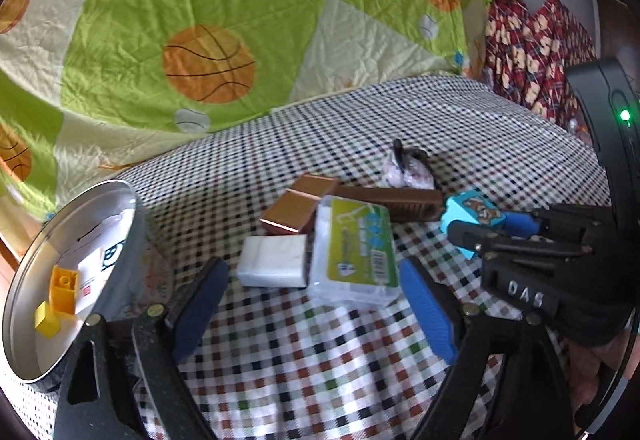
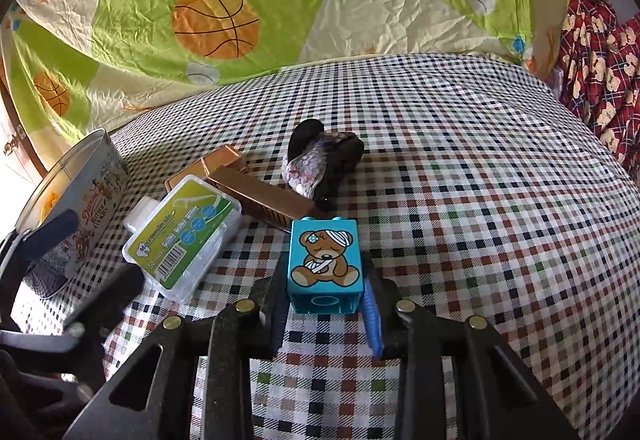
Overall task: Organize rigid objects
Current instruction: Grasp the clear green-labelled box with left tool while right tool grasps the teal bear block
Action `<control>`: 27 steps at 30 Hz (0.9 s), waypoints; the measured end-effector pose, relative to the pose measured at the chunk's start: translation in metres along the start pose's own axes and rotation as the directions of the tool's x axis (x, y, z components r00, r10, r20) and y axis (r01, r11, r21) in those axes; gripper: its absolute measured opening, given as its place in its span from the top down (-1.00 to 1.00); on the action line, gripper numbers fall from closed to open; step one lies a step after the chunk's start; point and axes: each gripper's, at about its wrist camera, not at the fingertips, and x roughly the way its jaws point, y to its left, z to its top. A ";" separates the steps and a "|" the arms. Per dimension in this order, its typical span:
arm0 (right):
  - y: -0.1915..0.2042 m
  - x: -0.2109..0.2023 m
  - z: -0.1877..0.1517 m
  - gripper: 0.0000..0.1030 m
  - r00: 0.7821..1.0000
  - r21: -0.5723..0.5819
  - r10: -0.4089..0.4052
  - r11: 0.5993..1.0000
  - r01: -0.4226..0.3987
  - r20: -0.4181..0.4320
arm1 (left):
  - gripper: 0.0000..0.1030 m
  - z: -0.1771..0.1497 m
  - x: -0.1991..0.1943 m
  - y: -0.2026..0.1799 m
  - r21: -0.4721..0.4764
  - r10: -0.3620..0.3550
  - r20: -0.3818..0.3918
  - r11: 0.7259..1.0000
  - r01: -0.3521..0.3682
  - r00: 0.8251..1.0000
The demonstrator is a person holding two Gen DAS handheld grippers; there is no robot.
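- Between the blue pads of the right gripper [image 2: 325,290] sits a turquoise toy brick printed with a bandaged teddy bear [image 2: 325,265]; both pads press its sides, so the claw is clamped on it, just above the checked cloth [image 2: 480,200].
- At 11 o'clock from the brick, a long brown box [image 2: 260,196] lies tilted, with a black and grey sequined lump [image 2: 316,164] just behind it at 12.
- At 9 to 10 o'clock lies a clear plastic case with a green label [image 2: 182,240], a white block [image 2: 140,214] peeking from behind it.
- Further out at 9 o'clock, a round butter-cookie tin [image 2: 86,200] stands open.
- On the left wrist view, the left gripper [image 1: 316,304] has its jaws apart, nothing pressed between them; the clear case lies near, at 12 o'clock.
- At 9 o'clock from that claw, the tin holds two yellow toy bricks [image 1: 60,300].
- Behind everything hangs a green and cream basketball-print quilt [image 1: 200,20].
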 end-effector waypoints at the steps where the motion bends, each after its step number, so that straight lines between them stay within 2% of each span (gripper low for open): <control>1: 0.000 0.000 0.000 0.34 1.000 -0.001 0.004 1.000 -0.004 0.000 | -0.57 0.002 0.004 -0.003 0.003 -0.017 -0.014 1.000 0.017 1.000; 3: -0.003 0.000 0.000 0.34 1.000 0.011 0.012 1.000 -0.012 0.001 | -0.35 0.004 0.013 -0.005 0.002 -0.046 -0.046 0.999 0.046 0.998; 8: -0.004 0.001 0.000 0.34 1.000 0.021 0.009 1.000 -0.009 0.001 | -0.16 0.009 0.025 -0.014 0.030 -0.049 -0.085 0.998 0.051 0.995; 11: -0.003 0.000 0.000 0.34 1.000 0.024 0.011 1.000 -0.011 0.002 | -0.17 0.012 0.035 -0.012 0.021 -0.050 -0.120 0.998 0.053 0.992; 19: -0.005 0.002 0.001 0.32 1.000 0.030 0.008 1.000 -0.008 -0.010 | -0.20 0.012 0.041 -0.017 0.072 -0.011 -0.130 0.997 0.020 0.991; 22: -0.004 0.002 0.002 0.33 0.999 0.025 0.024 0.999 -0.024 -0.022 | -0.04 0.012 0.039 -0.018 0.077 -0.030 -0.119 0.996 0.039 0.992; 27: -0.004 0.002 0.000 0.33 0.999 0.022 0.029 0.999 -0.029 -0.021 | -0.03 0.013 0.036 -0.012 0.046 -0.051 -0.105 0.997 0.057 0.993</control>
